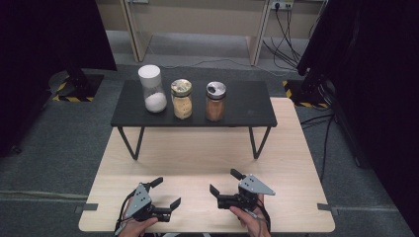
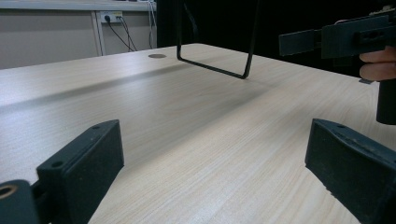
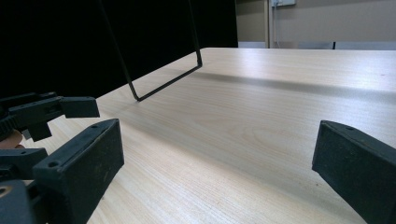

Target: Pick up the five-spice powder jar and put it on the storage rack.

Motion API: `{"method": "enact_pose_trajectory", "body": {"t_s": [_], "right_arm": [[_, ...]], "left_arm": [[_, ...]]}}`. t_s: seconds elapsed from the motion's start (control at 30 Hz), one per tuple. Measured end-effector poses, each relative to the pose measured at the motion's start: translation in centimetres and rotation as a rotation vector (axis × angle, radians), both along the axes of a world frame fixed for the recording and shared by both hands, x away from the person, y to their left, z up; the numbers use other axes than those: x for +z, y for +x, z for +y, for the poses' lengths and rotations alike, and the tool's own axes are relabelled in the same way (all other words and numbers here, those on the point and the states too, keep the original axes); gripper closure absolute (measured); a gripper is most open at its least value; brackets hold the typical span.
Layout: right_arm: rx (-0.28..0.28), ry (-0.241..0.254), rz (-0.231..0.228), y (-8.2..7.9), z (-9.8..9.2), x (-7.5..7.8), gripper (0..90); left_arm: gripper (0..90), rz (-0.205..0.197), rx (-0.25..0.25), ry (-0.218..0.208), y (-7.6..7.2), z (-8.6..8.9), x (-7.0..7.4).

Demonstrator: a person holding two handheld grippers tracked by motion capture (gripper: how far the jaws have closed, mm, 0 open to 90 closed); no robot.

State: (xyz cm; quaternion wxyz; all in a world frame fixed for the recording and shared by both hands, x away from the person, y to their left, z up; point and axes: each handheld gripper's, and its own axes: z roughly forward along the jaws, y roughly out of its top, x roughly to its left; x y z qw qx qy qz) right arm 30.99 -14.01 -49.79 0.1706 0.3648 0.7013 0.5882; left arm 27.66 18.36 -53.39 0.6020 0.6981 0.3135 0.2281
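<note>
Three jars stand in a row on a low black shelf (image 1: 247,111) at the far side of the wooden table (image 1: 197,158): a white-lidded jar of white powder (image 1: 152,89), a gold-lidded jar of yellowish grains (image 1: 181,98), and a silver-lidded jar of brown spice (image 1: 215,101). My left gripper (image 1: 165,192) rests near the table's front edge, open and holding nothing. My right gripper (image 1: 225,181) sits beside it, also open and holding nothing. Each faces the other across bare wood. In the left gripper view the right gripper (image 2: 341,39) shows at upper right.
The shelf's thin black wire legs (image 1: 129,143) (image 1: 257,143) stand on the table between the grippers and the jars. Dark curtains hang on both sides. Cables (image 1: 289,34) trail over the grey floor behind the table.
</note>
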Motion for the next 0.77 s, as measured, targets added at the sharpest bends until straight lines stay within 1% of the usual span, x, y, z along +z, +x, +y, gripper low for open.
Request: {"method": "enact_pose_trajectory", "body": {"t_s": [0.77], "right_arm": [[-0.007,0.002,-0.002,0.01,-0.38,-0.34,2.3]], "left_arm": [[3.5,0.000,0.001,0.002,0.01,-0.04,0.00]]}}
